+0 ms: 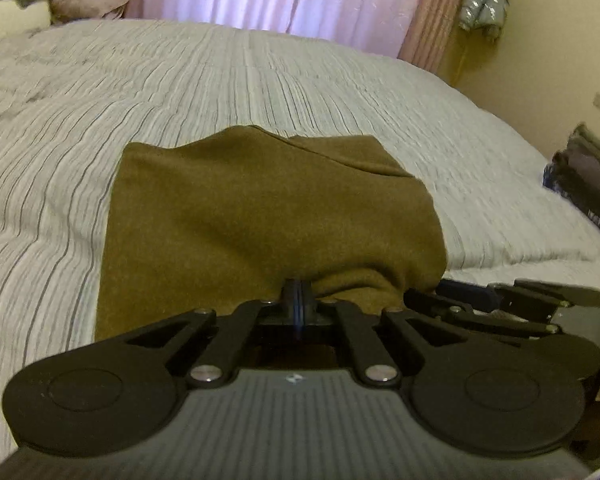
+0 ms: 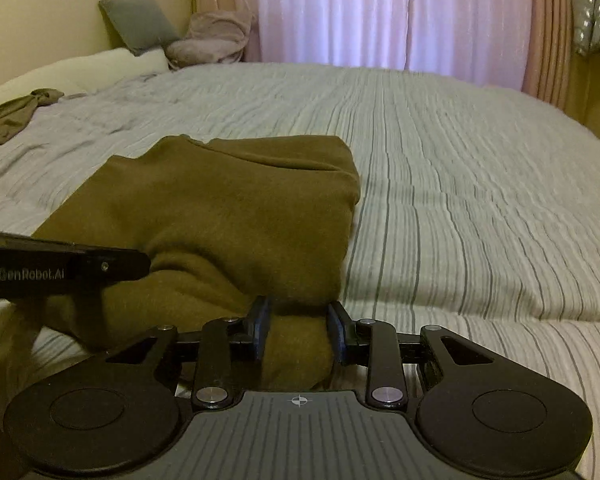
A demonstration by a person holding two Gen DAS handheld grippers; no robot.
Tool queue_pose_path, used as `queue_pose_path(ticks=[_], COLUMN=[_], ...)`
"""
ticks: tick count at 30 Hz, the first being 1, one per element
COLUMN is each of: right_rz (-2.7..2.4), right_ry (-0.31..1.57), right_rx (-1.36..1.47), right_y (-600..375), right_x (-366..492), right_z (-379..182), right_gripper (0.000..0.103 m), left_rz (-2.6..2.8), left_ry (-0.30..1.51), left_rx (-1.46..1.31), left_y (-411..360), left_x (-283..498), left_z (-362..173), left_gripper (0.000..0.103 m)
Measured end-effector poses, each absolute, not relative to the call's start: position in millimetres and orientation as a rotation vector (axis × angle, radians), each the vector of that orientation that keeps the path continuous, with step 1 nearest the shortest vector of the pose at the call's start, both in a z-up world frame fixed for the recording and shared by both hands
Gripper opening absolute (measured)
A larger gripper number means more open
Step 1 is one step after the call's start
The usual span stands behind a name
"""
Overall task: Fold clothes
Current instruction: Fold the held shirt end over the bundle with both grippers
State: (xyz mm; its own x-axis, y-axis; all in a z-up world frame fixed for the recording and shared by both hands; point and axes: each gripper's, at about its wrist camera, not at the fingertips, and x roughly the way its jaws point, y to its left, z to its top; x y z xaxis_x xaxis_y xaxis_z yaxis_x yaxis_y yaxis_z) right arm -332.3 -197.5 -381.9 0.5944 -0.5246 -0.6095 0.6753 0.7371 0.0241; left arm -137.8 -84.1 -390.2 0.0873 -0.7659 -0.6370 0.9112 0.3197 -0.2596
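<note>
An olive-brown garment (image 1: 259,208) lies partly folded on the striped bedspread (image 1: 99,120), its near edge lifted. My left gripper (image 1: 295,300) is shut, pinching that near edge between its closed fingers. In the right wrist view the same garment (image 2: 227,208) bunches into a thick wad between the fingers of my right gripper (image 2: 298,330), which is shut on it at the near right corner. The left gripper's body (image 2: 59,268) crosses the left side of that view, close beside the right one. Where the cloth goes under both grippers is hidden.
A second crumpled olive garment (image 2: 11,116) lies at the bed's far left by the pillows (image 2: 139,24). Pink curtains (image 2: 380,12) hang behind the bed. Dark items (image 1: 588,184) sit off the bed's right edge. The striped bedspread (image 2: 480,200) stretches right of the garment.
</note>
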Motion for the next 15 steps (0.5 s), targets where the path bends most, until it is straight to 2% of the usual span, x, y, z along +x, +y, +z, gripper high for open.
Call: queue_pose_path(ticks=[6,15], right_rz=[-0.715,-0.724], right_ry=[0.61,0.593], right_rx=[0.282,0.304], right_y=[-192,-184], right_x=[-339,-348], right_z=[-371,-354], right_gripper=[0.031,0.031], left_rz=[-1.26,-1.15], left_ry=[0.718,0.744], left_rx=[0.211,0.291], left_y=[-41,-43], left_x=[-154,-154], left_z=[-360,-381], left_gripper=[0.003,0.002])
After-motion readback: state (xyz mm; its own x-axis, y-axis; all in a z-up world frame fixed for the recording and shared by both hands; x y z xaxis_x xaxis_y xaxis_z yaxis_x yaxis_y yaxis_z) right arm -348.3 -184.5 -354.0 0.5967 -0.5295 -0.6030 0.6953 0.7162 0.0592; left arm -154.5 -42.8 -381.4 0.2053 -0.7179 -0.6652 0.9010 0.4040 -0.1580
